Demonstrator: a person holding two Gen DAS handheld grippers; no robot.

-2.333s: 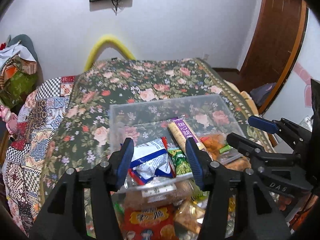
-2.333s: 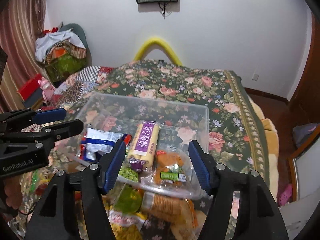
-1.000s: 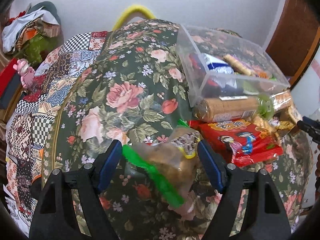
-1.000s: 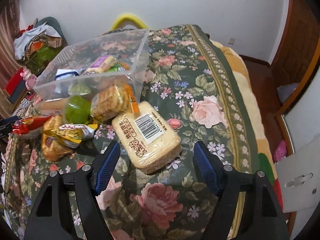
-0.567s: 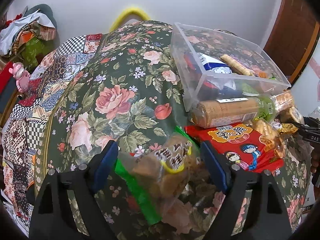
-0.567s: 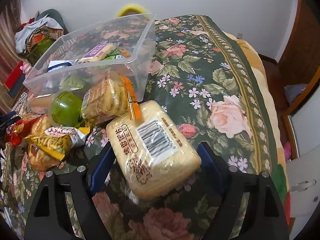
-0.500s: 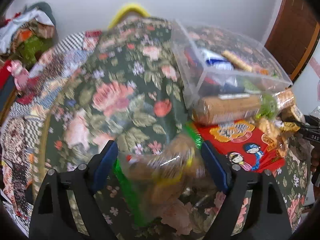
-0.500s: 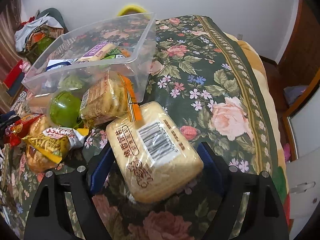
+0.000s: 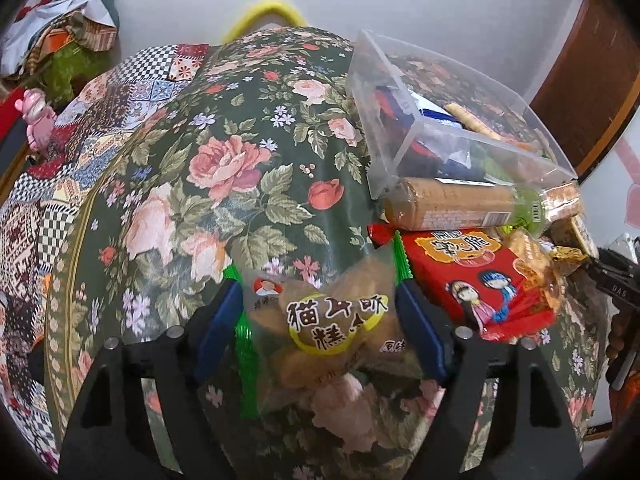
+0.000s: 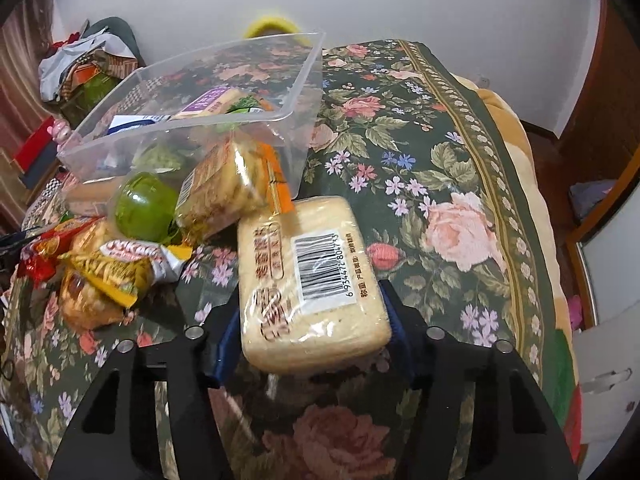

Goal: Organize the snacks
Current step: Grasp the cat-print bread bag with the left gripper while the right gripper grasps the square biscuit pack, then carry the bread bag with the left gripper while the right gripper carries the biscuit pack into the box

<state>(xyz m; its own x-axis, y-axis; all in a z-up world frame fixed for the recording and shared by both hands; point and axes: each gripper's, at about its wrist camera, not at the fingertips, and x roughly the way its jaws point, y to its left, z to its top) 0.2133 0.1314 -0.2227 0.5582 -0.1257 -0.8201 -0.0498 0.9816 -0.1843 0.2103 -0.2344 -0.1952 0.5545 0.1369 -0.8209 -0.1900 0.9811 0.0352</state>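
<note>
My left gripper (image 9: 320, 312) is shut on a clear bag of brown pastries (image 9: 332, 320) with a yellow label and green edges, held over the floral cloth. My right gripper (image 10: 310, 320) is shut on a pale yellow cake pack (image 10: 308, 276) with a barcode. A clear plastic bin (image 9: 384, 92) with several snacks inside stands on the cloth; it also shows in the right wrist view (image 10: 224, 60). Loose snacks lie before it: a biscuit roll (image 9: 452, 204), a red pack (image 9: 476, 276), a green jelly cup (image 10: 144, 204), a cracker pack (image 10: 224, 188) and a yellow wrapper (image 10: 120, 268).
The floral cloth (image 9: 208, 168) covers a raised surface that drops off at the right edge (image 10: 532, 216). A patchwork cover (image 9: 92, 108) lies to the left. Piled clothes (image 10: 80, 64) and a pink toy (image 9: 36, 116) sit at the far left. A wooden door (image 9: 592, 48) stands at the right.
Both grippers have moved from above the bin to the loose snacks. The left has closed on the pastry bag, the right on the cake pack.
</note>
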